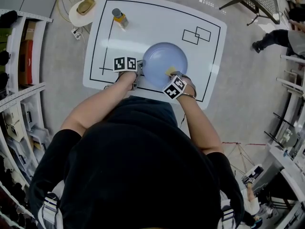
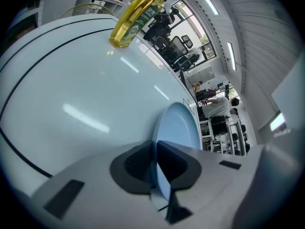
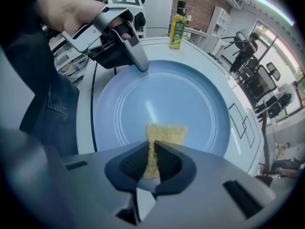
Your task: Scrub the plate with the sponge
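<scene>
The left gripper (image 2: 155, 149) is clamped on the rim of the blue plate (image 3: 190, 94). The right gripper (image 3: 151, 151) pinches the yellow sponge (image 3: 165, 132), whose free end lies on the plate.

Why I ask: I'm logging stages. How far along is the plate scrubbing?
Done: the right gripper is shut on the yellow sponge, and the left gripper clamps the blue plate by its rim, steadying it on the table. In hand: the sponge is down at the plate's near part, seemingly touching it. Left: likely most of the surface; no suds or marks show how much has been covered.
</scene>
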`<state>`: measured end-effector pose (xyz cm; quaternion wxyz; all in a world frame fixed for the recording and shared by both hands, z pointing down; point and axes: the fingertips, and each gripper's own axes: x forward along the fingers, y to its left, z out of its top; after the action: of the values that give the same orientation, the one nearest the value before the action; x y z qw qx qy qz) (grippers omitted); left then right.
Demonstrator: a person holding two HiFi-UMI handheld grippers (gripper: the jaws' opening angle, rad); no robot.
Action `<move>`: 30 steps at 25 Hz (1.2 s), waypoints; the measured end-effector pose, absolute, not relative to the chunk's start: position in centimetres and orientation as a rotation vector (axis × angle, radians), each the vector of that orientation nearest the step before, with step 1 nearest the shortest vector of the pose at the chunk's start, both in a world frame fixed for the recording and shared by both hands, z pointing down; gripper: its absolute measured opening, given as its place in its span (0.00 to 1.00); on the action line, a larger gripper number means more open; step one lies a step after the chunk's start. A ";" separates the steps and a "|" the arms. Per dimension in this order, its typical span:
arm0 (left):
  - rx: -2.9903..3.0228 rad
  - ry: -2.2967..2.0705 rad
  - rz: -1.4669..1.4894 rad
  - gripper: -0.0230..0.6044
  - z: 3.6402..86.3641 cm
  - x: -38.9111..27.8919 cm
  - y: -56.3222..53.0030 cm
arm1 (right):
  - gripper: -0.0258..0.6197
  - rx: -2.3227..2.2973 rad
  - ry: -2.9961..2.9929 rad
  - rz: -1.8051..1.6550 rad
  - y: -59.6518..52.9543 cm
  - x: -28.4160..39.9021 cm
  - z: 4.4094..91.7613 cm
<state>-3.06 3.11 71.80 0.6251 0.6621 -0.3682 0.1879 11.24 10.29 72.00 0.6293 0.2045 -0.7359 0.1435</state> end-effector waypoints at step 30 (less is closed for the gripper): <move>1.561 -0.852 0.437 0.10 71.8 -2.9 3.1 | 0.09 0.413 -1.872 0.319 8.1 1.8 72.0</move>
<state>-2.92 3.10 71.79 0.6093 0.6759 -0.3689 0.1893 1.85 8.13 72.02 0.5639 0.1754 -0.7955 0.1357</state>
